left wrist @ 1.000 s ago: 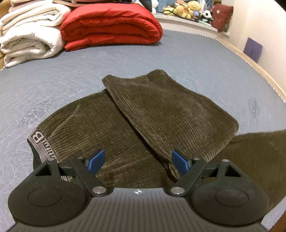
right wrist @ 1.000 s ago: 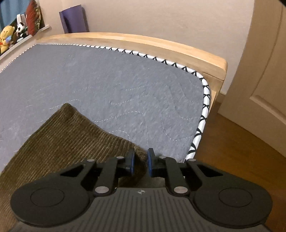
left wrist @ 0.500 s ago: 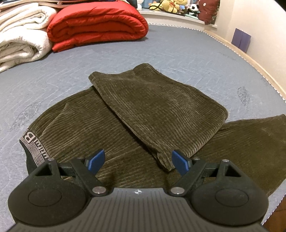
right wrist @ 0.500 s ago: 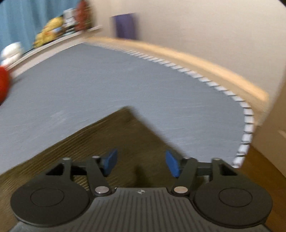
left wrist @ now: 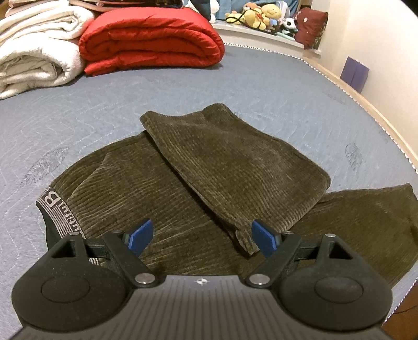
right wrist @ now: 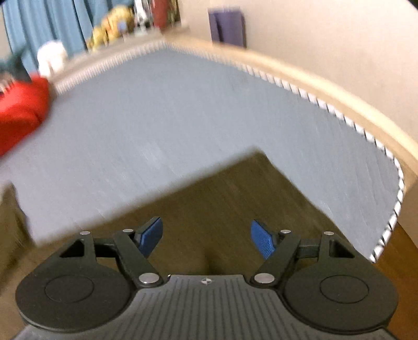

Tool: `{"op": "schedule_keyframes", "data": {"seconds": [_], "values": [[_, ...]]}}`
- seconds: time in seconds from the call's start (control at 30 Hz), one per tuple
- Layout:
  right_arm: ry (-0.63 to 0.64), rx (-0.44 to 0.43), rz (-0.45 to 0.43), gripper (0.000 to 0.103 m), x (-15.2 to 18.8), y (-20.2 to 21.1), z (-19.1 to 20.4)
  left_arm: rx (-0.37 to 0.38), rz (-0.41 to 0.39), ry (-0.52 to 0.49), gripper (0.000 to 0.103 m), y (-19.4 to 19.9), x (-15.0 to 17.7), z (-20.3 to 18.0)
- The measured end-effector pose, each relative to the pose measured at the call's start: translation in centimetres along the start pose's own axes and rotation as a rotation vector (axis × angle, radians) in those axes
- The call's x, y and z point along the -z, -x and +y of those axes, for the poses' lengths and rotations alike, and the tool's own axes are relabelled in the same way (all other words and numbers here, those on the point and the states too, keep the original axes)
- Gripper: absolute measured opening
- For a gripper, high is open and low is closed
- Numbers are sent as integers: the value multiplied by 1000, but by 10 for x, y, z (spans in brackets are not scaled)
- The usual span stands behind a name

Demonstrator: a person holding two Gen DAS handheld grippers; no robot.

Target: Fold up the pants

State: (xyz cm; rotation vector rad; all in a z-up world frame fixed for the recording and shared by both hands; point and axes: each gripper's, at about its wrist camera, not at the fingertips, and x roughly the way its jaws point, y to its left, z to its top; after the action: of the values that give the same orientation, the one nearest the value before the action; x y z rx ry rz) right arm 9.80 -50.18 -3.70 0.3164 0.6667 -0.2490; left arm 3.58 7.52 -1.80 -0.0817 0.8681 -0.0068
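Observation:
Dark olive corduroy pants (left wrist: 222, 167) lie on the grey bed (left wrist: 261, 86). One leg is folded back across the body, and the striped waistband (left wrist: 56, 209) is at the left. My left gripper (left wrist: 202, 236) hovers just above the near edge of the pants. Its jaws are opening and nothing is pressed between them; the corner of the folded leg lies by the right pad. In the blurred right wrist view the other leg's end (right wrist: 230, 198) lies flat on the bed. My right gripper (right wrist: 206, 239) hangs open above it, holding nothing.
A folded red quilt (left wrist: 151, 36) and white blankets (left wrist: 34, 52) are stacked at the far end of the bed, with stuffed toys (left wrist: 261, 15) on a ledge behind. The wooden bed frame (right wrist: 339, 91) and the floor (right wrist: 402, 261) are on the right.
My right gripper opened and let go of the leg hem, then rose and swung left, so more of the bed shows. The left view barely shifted.

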Motion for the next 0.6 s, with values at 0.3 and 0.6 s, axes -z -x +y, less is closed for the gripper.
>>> {"op": "schedule_keyframes", "data": {"seconds": [0.3, 0.6], "values": [[112, -279, -233, 82, -19, 91, 127, 0, -13, -6, 94, 4, -1, -3], [309, -509, -235, 90, 19, 138, 217, -21, -4, -12, 94, -3, -2, -5]]}}
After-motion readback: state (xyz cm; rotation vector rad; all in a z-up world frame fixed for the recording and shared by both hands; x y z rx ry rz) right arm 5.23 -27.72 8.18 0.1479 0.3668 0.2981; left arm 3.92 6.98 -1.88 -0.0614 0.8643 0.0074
